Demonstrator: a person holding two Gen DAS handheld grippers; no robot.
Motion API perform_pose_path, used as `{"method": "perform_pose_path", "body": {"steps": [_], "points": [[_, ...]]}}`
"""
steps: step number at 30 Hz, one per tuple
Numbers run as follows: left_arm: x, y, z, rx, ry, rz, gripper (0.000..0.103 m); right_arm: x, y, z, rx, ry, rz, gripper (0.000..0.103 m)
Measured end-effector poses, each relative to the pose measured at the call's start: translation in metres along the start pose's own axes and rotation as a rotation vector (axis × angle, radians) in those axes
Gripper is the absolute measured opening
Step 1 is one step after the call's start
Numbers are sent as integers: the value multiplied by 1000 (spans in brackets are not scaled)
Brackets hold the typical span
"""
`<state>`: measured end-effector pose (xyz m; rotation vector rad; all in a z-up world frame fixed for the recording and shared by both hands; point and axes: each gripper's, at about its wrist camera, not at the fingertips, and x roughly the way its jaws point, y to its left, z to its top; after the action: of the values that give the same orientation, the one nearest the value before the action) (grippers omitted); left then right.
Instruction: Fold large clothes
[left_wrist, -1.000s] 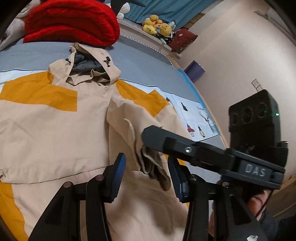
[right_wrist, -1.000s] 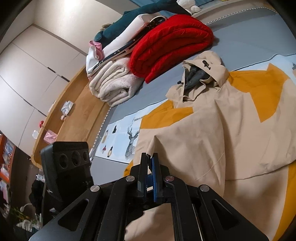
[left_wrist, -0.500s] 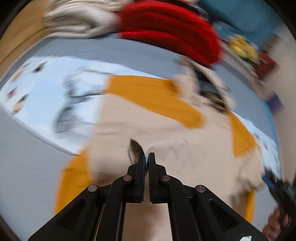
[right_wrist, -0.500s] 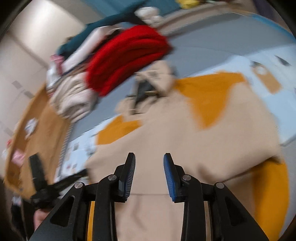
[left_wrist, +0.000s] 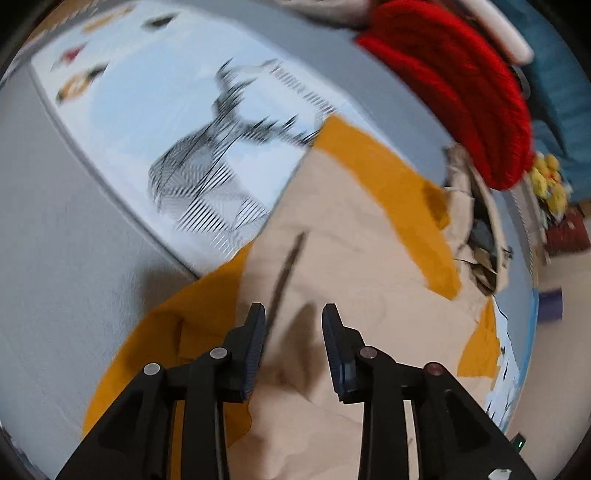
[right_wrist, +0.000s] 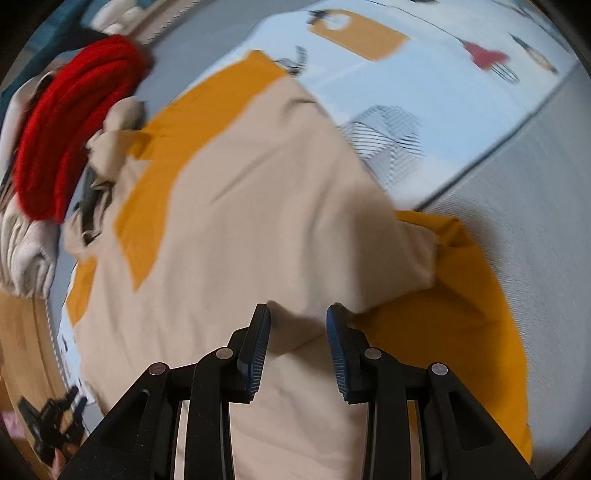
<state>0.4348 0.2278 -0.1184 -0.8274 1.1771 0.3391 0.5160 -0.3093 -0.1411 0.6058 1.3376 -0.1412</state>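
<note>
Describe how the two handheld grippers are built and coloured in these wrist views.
Both match. The left gripper and right gripper each have two black angular linkage arms with round silver or reddish pivot pins, ending in flat fingers faced with dark blue ribbed pads. No cables or sleeves show.

Red quilted blanket (left_wrist: 476, 92) folded on grey bed (left_wrist: 55, 229); deer-print sheet (left_wrist: 207, 147); yellow plush toys (left_wrist: 550, 181), probably.
</note>
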Motion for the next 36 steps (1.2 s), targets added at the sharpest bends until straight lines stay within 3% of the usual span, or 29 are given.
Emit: {"method": "perform_pose_path", "body": {"steps": [5,7,8,12,14,16,18,20,22,26,29,30,33,34,36], "points": [[23,5,-3,-22,79,-15,27,-16,15,3,-77,-89,-17,33],[26,0,-5,9,76,-27,4,-24,25,5,-119,-124,9,33],[23,-4,-5,33,60,-23,1,-26,30,6,-140,-137,20,33],[-8,-31,-2,169,-85,-55,1,-23,41,9,-174,-137,79,33],[-11,-35,0,191,-98,-55,1,-14,32,12,-123,-104,81,33],[-5,-36,0,205,-88,-5,4,4,13,13,-8,-50,33,33],[-9,-39,-1,232,-132,71,5,11,-3,12,63,-30,1,29],[-18,-48,-3,276,-172,74,6,7,-5,13,79,-45,-11,29],[-25,-55,-4,303,-195,28,9,-4,2,12,48,-101,-65,29],[2,-55,-9,313,-52,-26,15,-20,11,11,28,-186,-95,31],[46,-47,-20,313,134,46,21,-23,23,11,-31,-213,-36,32],[52,-46,-23,317,146,67,21,-20,25,12,-47,-201,-17,33],[48,-54,-27,359,119,97,22,6,25,15,-62,-44,68,36],[42,-60,-28,381,98,88,22,13,17,14,-36,3,53,36],[34,-66,-29,409,69,69,23,15,10,13,-15,7,16,36]]}}
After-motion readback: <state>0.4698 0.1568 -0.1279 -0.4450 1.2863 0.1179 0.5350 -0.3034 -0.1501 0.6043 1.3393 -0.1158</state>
